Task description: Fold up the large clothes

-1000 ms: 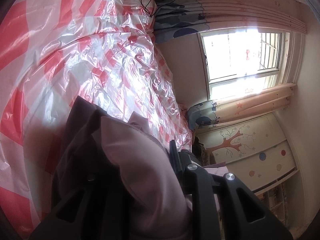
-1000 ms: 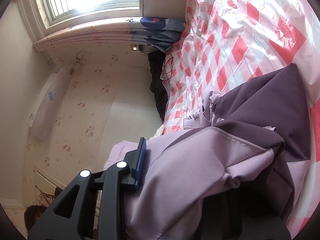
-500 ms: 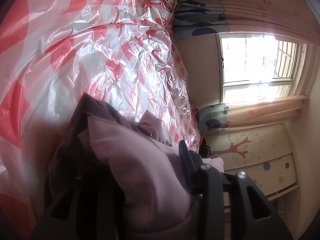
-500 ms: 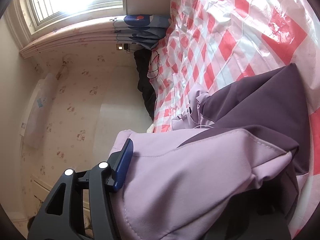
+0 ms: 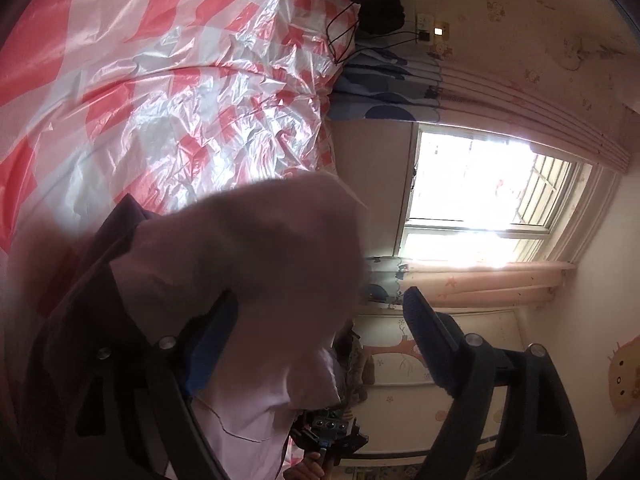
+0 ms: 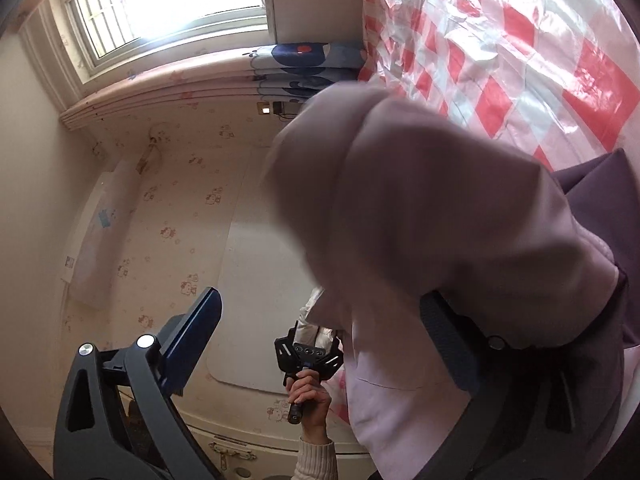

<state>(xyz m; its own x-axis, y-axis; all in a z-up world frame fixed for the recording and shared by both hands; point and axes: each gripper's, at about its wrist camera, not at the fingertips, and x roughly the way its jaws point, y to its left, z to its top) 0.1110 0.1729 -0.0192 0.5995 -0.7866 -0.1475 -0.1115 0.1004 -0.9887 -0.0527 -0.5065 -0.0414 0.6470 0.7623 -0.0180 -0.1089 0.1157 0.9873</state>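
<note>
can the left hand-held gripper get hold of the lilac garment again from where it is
Probably yes. The left hand-held gripper is open, and the lilac garment lies draped over one finger, with nothing between them.

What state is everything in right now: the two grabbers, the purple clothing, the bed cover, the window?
left gripper: fingers apart, open.
right gripper: fingers apart, open.
purple garment: bunched, draped over one finger of each gripper, blurred.
checkered plastic sheet: spread out, crinkled.
window: bright; open or shut, can't tell.
</note>
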